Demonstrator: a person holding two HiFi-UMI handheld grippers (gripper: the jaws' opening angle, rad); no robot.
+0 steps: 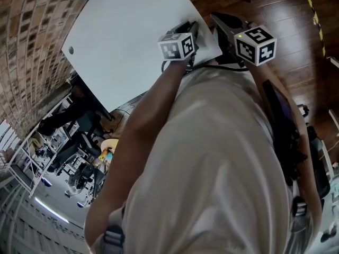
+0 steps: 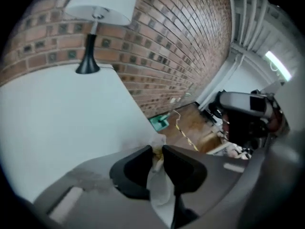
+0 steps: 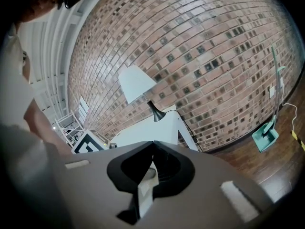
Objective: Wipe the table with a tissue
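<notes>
Closest in, the head view shows the person's pale shirt and bare left forearm reaching up to the near edge of the white table. The left gripper is clenched on a white tissue. The tissue runs up between the two dark pads, and a crumpled end pokes out past the tips, right at the table's edge; whether that end presses on the surface cannot be told. The right gripper is just beside the left one, off the table's near corner. Its jaws are closed tip to tip with nothing gripped, and only the bright tabletop shows through the gap below the tips. The marker cube on the right gripper sits close to the left one's cube. Further out, the tabletop stretches away to a lamp with a black foot and a white shade, standing against the brick wall. Beyond the table's side, a green dustpan lies on the wooden floor by the wall.
</notes>
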